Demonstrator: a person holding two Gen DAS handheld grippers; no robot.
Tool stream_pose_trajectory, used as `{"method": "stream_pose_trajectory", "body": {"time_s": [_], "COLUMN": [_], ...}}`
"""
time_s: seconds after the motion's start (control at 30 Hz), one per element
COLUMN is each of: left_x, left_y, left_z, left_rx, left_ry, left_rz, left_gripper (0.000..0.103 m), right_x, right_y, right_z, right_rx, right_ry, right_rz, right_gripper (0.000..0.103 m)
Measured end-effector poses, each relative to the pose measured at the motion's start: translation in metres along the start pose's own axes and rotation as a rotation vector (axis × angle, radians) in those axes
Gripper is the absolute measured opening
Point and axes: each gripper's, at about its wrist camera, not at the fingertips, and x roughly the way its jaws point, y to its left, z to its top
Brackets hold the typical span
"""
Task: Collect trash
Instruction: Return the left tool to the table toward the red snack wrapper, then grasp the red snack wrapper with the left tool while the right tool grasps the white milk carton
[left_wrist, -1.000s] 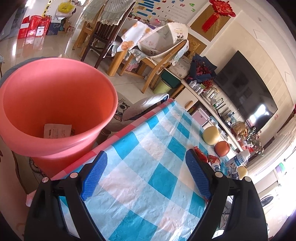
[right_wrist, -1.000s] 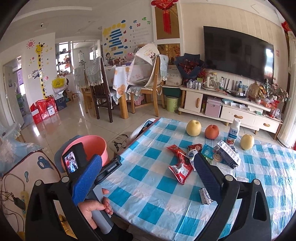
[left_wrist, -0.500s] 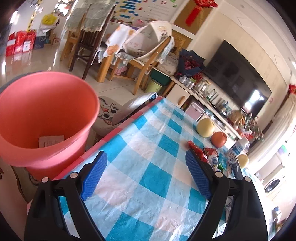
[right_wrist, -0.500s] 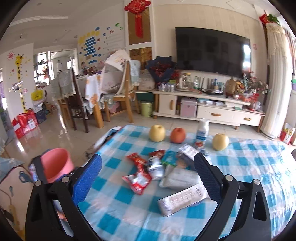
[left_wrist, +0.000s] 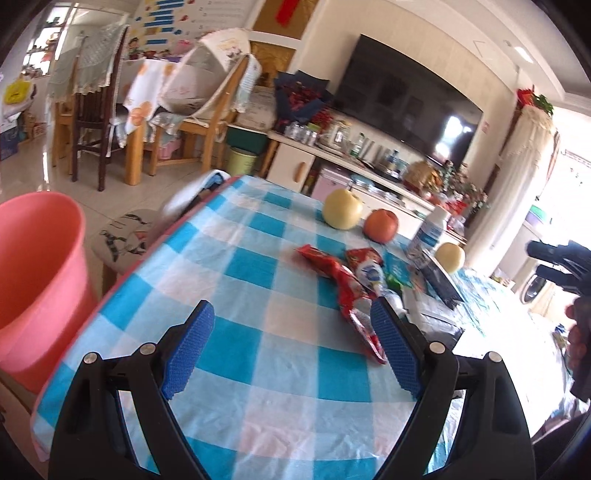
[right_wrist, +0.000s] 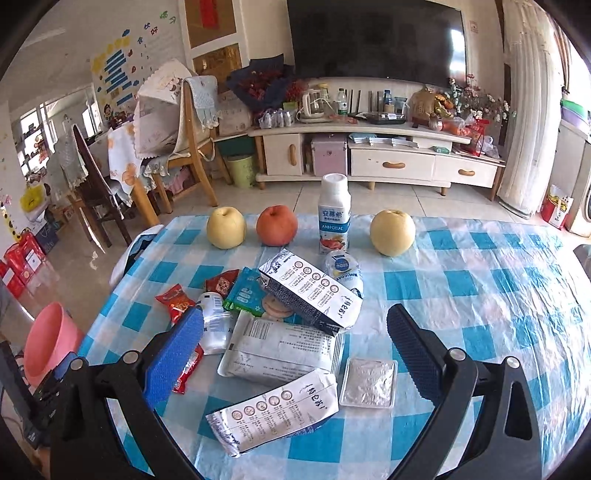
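Observation:
A heap of trash lies on the blue-checked table (right_wrist: 480, 280): a red snack wrapper (right_wrist: 177, 299), a white pouch (right_wrist: 280, 350), two flattened cartons (right_wrist: 277, 410) and a small clear tray (right_wrist: 369, 382). My right gripper (right_wrist: 295, 317) hovers open just above and in front of this heap, nothing between its fingers. My left gripper (left_wrist: 291, 314) is open over bare cloth near the table's left edge, with the red snack wrapper (left_wrist: 343, 288) just beyond its right finger. The pink bucket (left_wrist: 33, 280) stands on the floor left of the table, and shows as the pink bucket (right_wrist: 48, 343) at lower left.
Along the table's far side stand a yellow pear (right_wrist: 226, 227), a red apple (right_wrist: 277, 225), a yogurt bottle (right_wrist: 334, 214) and another pear (right_wrist: 392, 232). Wooden chairs (right_wrist: 192, 147) and a TV cabinet (right_wrist: 369, 162) lie beyond. A stool (left_wrist: 125, 236) sits beside the bucket.
The left view has swung right, away from the bucket and toward the trash on the table. The right gripper has moved forward and down over the heap. Both stay open.

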Motion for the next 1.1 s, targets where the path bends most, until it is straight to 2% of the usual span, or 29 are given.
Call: {"method": "stream_pose_trajectory", "body": {"time_s": [0.1,0.27,0.4,0.53,0.6,0.7,0.83,0.93,1.03,1.07,1.1], "left_x": [0.006,0.015,0.030,0.049,0.061,0.079,0.106,0.119,0.129,0.133,0.136], "left_y": [-0.016,-0.053,-0.081,-0.095,-0.094,-0.085,-0.077,-0.072,-0.076,-0.076,-0.077], "left_z": [-0.003,-0.014,-0.021,-0.019,-0.013,-0.003,0.003,0.002,-0.002,-0.002,-0.003], "left_rx": [0.050,0.215,0.353,0.398,0.375,0.272,0.216,0.161,0.168,0.168,0.167], "left_ry": [0.011,0.042,0.076,0.113,0.130,0.180,0.219,0.258,0.277,0.287,0.301], "left_rz": [-0.026,-0.076,-0.068,-0.049,-0.026,-0.025,0.036,0.011,-0.002,0.001,0.004], "left_gripper": [0.087,0.087,0.087,0.087,0.087,0.087,0.087,0.085,0.085,0.084,0.076], "right_x": [0.021,0.060,0.083,0.099,0.110,0.122,0.139,0.151,0.161,0.166,0.170], "right_y": [-0.005,-0.018,-0.032,-0.035,-0.034,-0.028,-0.024,-0.018,-0.015,-0.016,-0.017], "right_z": [0.005,0.008,0.013,0.017,0.018,0.020,0.021,0.018,0.015,0.015,0.014], "right_rx": [-0.068,-0.147,-0.097,-0.112,-0.126,-0.167,-0.197,-0.244,-0.278,-0.282,-0.279], "right_ry": [0.024,0.093,0.122,0.126,0.136,0.141,0.149,0.167,0.184,0.194,0.201], "right_rz": [-0.013,0.006,0.053,0.075,0.085,0.096,0.111,0.111,0.114,0.106,0.105], "right_gripper": [0.098,0.098,0.098,0.098,0.098,0.097,0.097,0.097,0.097,0.097,0.097]}}
